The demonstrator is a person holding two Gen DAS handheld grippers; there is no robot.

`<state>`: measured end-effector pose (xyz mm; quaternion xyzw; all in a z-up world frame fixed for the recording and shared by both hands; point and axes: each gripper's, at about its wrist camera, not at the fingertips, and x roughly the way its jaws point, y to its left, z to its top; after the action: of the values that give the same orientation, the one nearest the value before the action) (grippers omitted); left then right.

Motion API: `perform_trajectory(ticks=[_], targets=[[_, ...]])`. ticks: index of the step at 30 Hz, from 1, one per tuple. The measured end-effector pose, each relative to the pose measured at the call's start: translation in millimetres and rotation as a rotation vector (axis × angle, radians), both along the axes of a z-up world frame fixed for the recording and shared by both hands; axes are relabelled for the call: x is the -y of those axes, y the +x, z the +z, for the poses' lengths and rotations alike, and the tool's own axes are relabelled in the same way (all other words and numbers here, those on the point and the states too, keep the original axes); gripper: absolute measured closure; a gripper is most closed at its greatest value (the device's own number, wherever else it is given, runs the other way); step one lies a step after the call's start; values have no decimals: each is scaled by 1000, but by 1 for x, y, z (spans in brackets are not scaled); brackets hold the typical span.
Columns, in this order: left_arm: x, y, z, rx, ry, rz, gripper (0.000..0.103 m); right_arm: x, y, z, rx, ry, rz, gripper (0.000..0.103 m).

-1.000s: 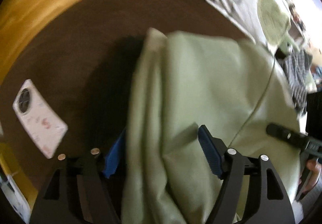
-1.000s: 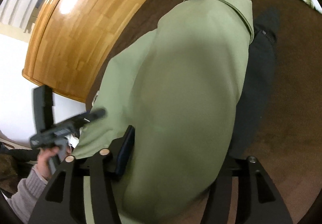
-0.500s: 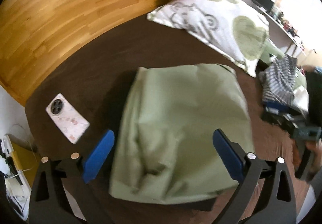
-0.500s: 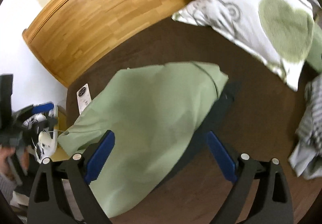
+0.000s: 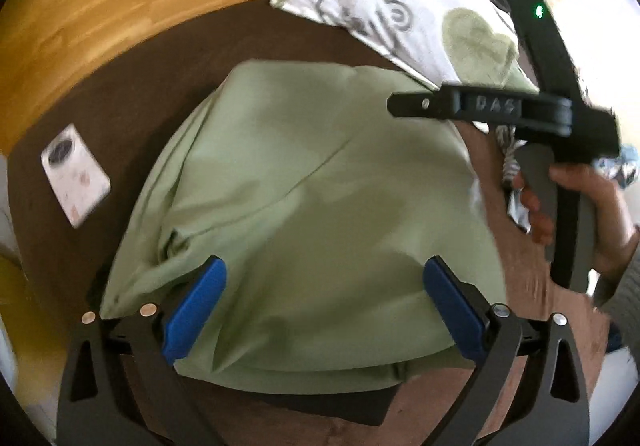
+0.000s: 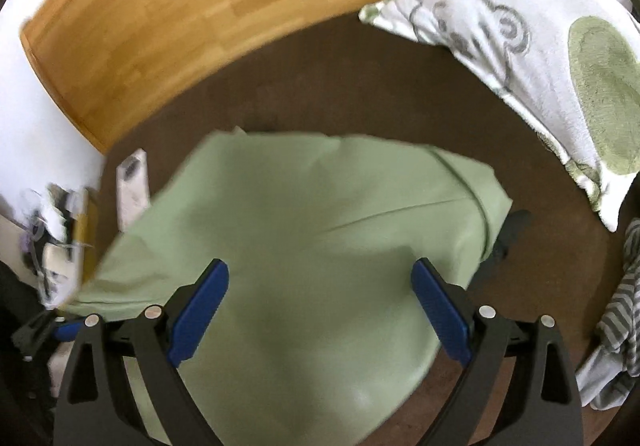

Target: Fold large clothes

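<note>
Both my grippers, left (image 5: 324,302) and right (image 6: 320,306), hover with jaws apart, empty, above the folded green garment (image 5: 312,205) (loosely bunched); a careless pinch could undo its layers.

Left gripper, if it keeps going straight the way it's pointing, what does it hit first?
Most likely the green garment: it fills the space ahead of the open left gripper. Depth is unclear, but nothing else lies between.

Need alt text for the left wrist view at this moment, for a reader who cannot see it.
A folded light green garment lies on a brown bed surface, framed by the open left gripper, which holds nothing. The right gripper hovers at the right; a phone lies left, a patterned pillow behind.
</note>
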<state>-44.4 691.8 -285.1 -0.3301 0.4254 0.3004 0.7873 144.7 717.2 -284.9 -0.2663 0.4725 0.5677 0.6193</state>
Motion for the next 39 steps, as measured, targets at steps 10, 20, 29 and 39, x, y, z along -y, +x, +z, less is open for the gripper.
perform_trajectory(ticks=[10,20,29,39], targets=[[8,-34,-26,35,-4,13,7,-22,-13,-55,106,-69,17,6],[17,-33,-33,5,37,-24,7,-18,-13,-58,97,-37,27,6],[18,-26,-22,-31,74,-34,7,-13,-16,-35,95,-37,54,6],[21,-29,41,-41,107,20,7,31,-16,50,81,67,-36,6]])
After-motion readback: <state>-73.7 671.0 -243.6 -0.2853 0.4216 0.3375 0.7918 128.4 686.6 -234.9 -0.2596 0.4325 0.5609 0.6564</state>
